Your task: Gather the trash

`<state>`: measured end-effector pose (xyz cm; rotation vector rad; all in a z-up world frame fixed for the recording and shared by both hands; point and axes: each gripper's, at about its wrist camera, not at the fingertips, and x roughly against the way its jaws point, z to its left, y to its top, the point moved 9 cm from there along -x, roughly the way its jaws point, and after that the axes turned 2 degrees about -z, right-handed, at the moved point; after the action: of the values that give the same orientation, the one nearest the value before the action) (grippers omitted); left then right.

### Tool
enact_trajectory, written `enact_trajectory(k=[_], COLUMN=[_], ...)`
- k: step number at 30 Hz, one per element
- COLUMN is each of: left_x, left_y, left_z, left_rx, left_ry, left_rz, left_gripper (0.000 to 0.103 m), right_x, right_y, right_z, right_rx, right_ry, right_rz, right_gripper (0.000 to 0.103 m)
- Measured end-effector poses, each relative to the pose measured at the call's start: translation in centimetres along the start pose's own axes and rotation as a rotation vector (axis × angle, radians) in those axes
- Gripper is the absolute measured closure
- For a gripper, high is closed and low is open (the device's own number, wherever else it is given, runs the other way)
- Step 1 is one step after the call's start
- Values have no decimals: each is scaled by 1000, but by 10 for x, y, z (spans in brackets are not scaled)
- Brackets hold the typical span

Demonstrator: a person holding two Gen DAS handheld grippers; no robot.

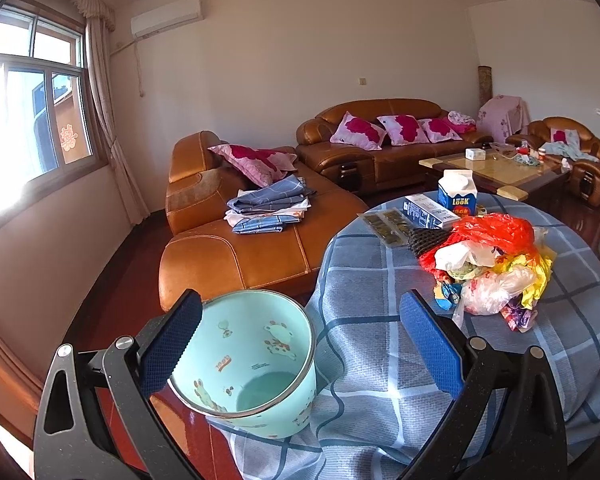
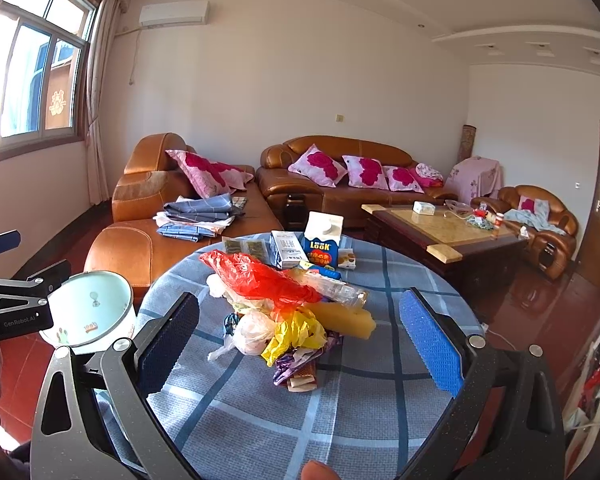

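Your trash pile (image 2: 288, 316) sits near the middle of the round table (image 2: 260, 432), which wears a coarse-woven blue plaid cloth. The pile is soft, crinkled stuff: a red plastic bag (image 2: 260, 276) on top, a yellow bag (image 2: 292, 336), a knotted clear bag (image 2: 252, 332), shiny purple wrappers (image 2: 296, 364) and a yellow spongy block (image 2: 348, 320).

Your right gripper (image 2: 300, 336) hovers over the near side of the table with its jaws wide apart, the pile showing between the blue textured pads (image 2: 430, 340); nothing is between them in contact.

Your left gripper (image 1: 300, 344) is also spread open. Its dark left pad (image 1: 172, 344) sits at the rim of the mint-green bin (image 1: 256, 364), a smooth round pail with cartoon prints and a metal-looking lip, empty inside. Whether the pad touches the rim, you cannot tell. The bin stands just off the table's left edge, where the cloth drapes down.

Behind the pile, along the far edge, stand a blue and white Look carton (image 2: 322, 244), a flat milk box (image 2: 286, 252), a small biscuit box (image 2: 347, 259) and flat packets (image 2: 246, 248). The near cloth is bare. Beyond lies glossy red floor (image 2: 540, 292), then a tan leather sofa (image 2: 172, 224) with folded sheets (image 2: 200, 216) and a coffee table (image 2: 440, 228) to the right.
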<state>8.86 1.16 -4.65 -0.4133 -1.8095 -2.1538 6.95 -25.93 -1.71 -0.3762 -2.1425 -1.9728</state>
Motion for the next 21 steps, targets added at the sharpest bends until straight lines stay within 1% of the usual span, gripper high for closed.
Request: enact_trajectory(k=[21], left_x=[1], left_y=[3], left_z=[4], left_rx=[1], left_ry=[7], left_rz=[-6], left_gripper=[6], right_x=[0], right_y=[0], right_z=[1], right_rx=[3], right_ry=[-3], right_rz=[-3], right_gripper=[5])
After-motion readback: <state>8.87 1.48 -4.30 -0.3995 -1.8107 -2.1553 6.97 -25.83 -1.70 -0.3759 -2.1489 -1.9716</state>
